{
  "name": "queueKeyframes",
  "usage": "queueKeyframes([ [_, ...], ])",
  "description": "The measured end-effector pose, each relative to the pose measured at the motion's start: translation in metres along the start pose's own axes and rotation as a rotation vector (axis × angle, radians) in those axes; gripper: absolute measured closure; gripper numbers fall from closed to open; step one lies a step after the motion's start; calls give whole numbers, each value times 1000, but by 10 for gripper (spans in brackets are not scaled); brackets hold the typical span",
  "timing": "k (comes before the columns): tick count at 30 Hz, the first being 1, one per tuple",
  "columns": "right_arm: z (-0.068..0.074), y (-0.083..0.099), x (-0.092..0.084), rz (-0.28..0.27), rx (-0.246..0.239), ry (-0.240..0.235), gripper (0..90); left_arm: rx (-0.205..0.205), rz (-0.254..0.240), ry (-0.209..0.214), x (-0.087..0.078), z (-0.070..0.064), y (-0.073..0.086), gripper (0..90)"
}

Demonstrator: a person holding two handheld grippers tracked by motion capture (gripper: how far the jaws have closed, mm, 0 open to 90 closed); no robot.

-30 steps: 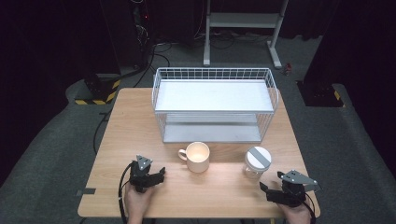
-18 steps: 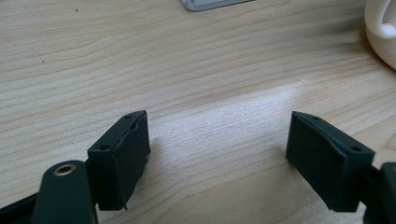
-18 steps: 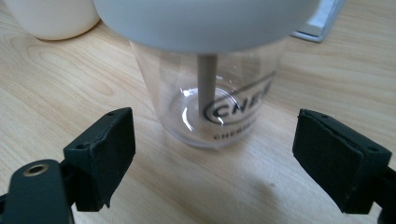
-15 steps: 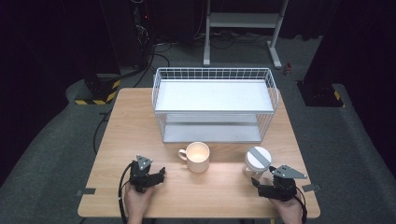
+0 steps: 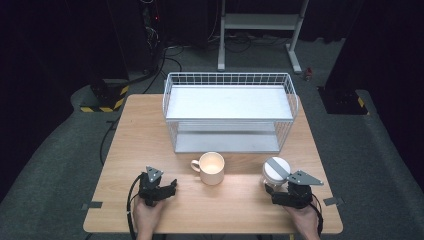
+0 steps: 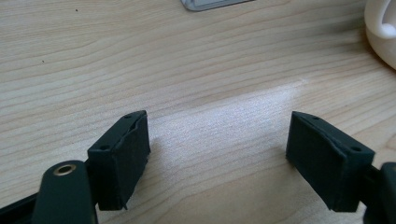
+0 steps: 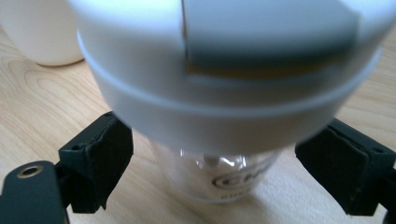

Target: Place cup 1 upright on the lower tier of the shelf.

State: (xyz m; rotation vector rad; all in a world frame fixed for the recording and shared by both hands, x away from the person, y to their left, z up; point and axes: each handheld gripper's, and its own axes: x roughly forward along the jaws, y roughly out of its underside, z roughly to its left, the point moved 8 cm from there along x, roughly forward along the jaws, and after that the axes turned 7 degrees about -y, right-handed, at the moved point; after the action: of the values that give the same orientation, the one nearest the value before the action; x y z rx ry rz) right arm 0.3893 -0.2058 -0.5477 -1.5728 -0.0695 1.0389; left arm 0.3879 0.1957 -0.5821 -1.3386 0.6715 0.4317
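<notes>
A: Desk (image 5: 150,125) first — pale wood, with a white wire rack (image 5: 230,112) sitting toward twelve o'clock. What lies in front of it?

B: Cream mug (image 5: 211,168) near the middle, just off the rack's front edge, its handle pointing to nine o'clock. At about four o'clock from the desk's centre stands a clear jar (image 5: 276,171) with a white lid crossed by a grey strip. Mug and jar are apart.

A: And the right claw (image 5: 278,192)?

B: It is at the jar's six o'clock side in the high view. In the right gripper view the jar (image 7: 224,177) stands upright between the two black jaws, its glass body low and its lid looming close to the lens. Both pads (image 7: 100,161) stand off the glass with bare wood showing on either side, so that claw is released, straddling the jar without pinching it.

A: Left claw (image 5: 171,186)?

B: Down at seven o'clock on the desk, well apart from the mug. In the left gripper view its jaws are spread with bare wood between them, released too; the mug's handle (image 6: 382,23) peeks in at two o'clock.
</notes>
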Motion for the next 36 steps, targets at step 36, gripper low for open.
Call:
queueKeyframes([
  [36, -3, -13, 13, -55, -25, 21, 186, -1, 0, -1, 0, 0, 0, 217],
])
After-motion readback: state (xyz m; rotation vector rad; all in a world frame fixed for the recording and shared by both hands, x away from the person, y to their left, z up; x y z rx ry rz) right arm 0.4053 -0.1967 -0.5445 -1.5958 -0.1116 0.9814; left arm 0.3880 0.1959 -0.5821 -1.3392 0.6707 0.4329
